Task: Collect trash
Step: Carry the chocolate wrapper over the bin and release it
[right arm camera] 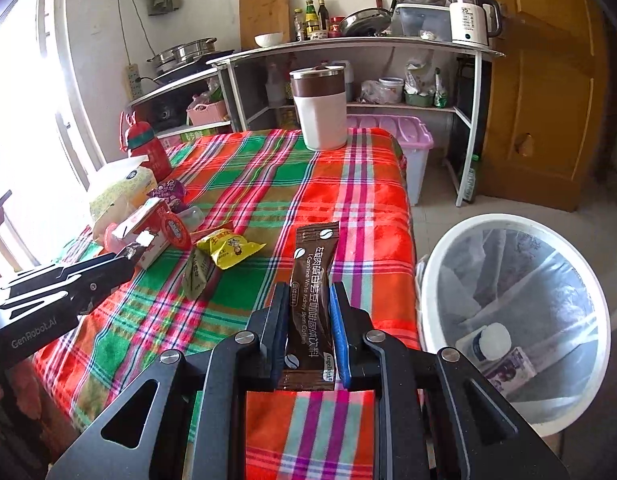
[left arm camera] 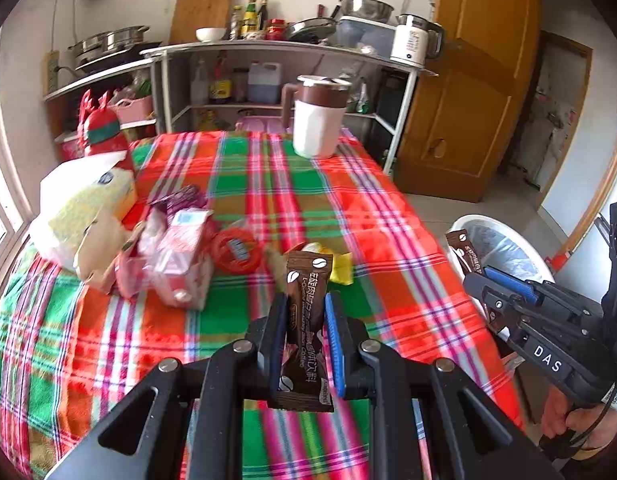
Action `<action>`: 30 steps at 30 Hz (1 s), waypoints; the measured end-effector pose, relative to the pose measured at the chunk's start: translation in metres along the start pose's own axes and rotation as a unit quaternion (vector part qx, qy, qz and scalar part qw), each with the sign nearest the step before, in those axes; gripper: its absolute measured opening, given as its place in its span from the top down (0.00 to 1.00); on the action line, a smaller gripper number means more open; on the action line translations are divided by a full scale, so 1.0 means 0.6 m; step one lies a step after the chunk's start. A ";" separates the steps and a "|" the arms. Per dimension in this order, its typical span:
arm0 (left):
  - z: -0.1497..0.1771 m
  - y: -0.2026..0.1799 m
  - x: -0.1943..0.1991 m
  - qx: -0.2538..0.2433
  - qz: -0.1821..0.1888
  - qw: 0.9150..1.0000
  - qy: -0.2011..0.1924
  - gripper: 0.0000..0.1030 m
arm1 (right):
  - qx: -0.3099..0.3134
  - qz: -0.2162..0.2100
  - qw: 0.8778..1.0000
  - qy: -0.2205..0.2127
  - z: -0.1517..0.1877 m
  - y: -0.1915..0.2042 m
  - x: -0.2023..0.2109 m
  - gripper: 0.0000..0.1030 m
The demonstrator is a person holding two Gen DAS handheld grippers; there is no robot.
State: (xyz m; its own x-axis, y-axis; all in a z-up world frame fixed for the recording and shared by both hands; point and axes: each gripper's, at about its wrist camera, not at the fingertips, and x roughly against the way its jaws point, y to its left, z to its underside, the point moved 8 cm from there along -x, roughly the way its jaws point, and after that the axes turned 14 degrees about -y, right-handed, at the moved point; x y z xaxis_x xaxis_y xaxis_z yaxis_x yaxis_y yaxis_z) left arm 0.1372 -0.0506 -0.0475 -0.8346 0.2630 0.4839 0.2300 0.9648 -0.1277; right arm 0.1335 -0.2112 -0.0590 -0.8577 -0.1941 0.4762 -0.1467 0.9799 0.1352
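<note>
My left gripper (left arm camera: 306,306) is shut on a brown coffee sachet (left arm camera: 308,320) and holds it upright above the plaid tablecloth (left arm camera: 268,184). My right gripper (right arm camera: 308,296) is shut on a second brown coffee sachet (right arm camera: 312,300), at the table's right edge beside the white trash bin (right arm camera: 440,256). The bin, lined with a clear bag, holds a white bottle (right arm camera: 488,342) and a purple wrapper (right arm camera: 508,370). A yellow snack wrapper (right arm camera: 228,250) and a green sachet (right arm camera: 194,274) lie on the cloth. The right gripper (left arm camera: 474,276) and bin (left arm camera: 462,226) also show in the left wrist view.
A tissue pack (left arm camera: 88,208), a pink carton (left arm camera: 180,256), a red round lid (left arm camera: 236,250) and a red bottle (left arm camera: 102,132) crowd the table's left side. A white and brown jug (left arm camera: 318,116) stands at the far edge. Kitchen shelves (right arm camera: 348,46) and a lilac storage box (right arm camera: 412,140) stand behind.
</note>
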 end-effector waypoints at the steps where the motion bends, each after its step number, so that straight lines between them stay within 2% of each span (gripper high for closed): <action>1: -0.004 -0.012 -0.001 -0.003 0.007 1.000 -0.003 0.80 | -0.003 0.004 1.000 -0.003 -0.002 -0.009 0.005 0.79; 9: -0.027 -0.119 -0.023 -0.032 0.066 0.997 -0.009 0.80 | -0.026 0.044 0.999 -0.019 -0.016 -0.093 0.042 0.79; 19: -0.023 -0.255 -0.059 -0.061 0.131 0.989 0.008 0.80 | -0.056 0.092 0.994 -0.018 -0.007 -0.200 0.074 0.79; 30: 0.014 -0.346 -0.102 -0.084 0.161 0.982 0.046 0.80 | -0.082 0.130 0.988 0.004 0.028 -0.298 0.082 0.79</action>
State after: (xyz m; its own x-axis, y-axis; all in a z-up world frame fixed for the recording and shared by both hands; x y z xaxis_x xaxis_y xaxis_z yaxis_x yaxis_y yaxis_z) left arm 0.1363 -0.2667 -0.0581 -0.6587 0.5456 0.5181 0.5600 0.8154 -0.1467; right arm 0.1090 -0.3952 -0.0743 -0.8515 0.0616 0.5207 0.1604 0.9761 0.1468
